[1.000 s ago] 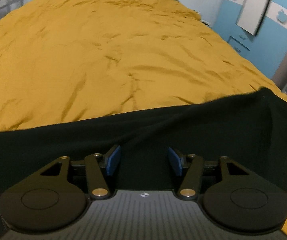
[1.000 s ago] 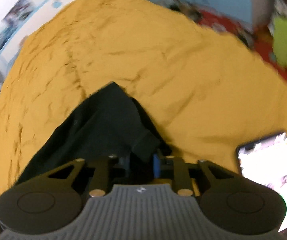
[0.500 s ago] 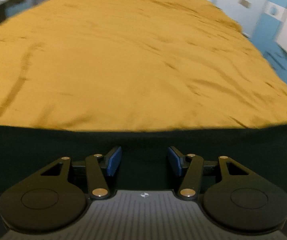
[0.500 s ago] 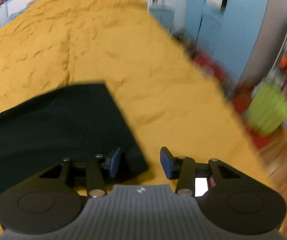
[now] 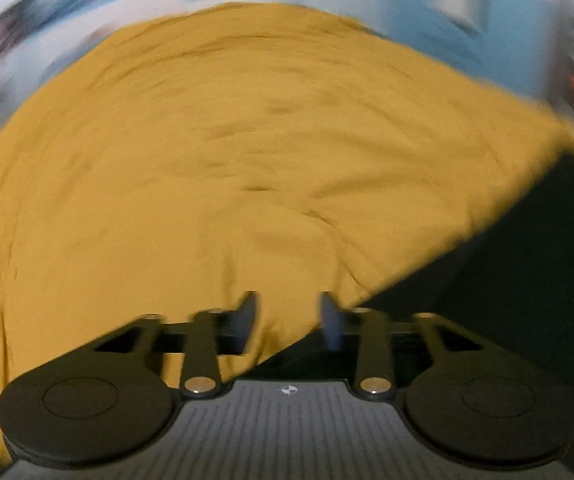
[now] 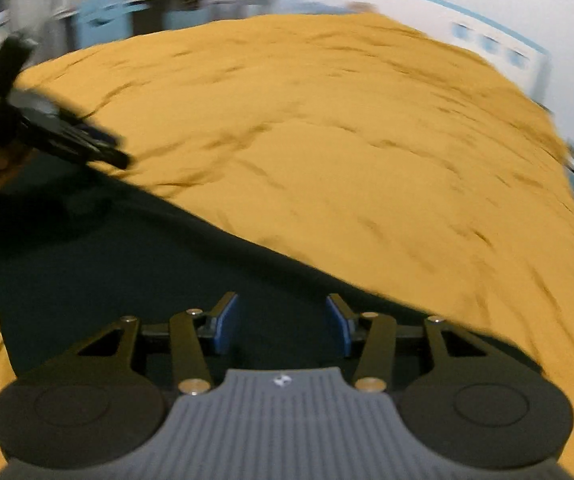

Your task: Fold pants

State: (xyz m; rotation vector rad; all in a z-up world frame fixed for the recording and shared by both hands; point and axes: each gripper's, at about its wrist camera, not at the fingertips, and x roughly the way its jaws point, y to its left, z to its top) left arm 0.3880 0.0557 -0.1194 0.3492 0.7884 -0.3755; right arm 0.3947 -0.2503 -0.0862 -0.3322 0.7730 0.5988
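Left gripper (image 5: 287, 316) fingers, closing, pinch nothing; right gripper (image 6: 283, 322) opens, empty, above flat black fabric pants (image 6: 135, 264). Grip edges squarely.

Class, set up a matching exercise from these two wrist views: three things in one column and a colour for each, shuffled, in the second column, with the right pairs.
Column 1:
1. pants
2. bedspread
3. pads of the right hand-held gripper

Column 2:
A. blue
B. mustard yellow
C. black

Pairs: 1-C, 2-B, 3-A
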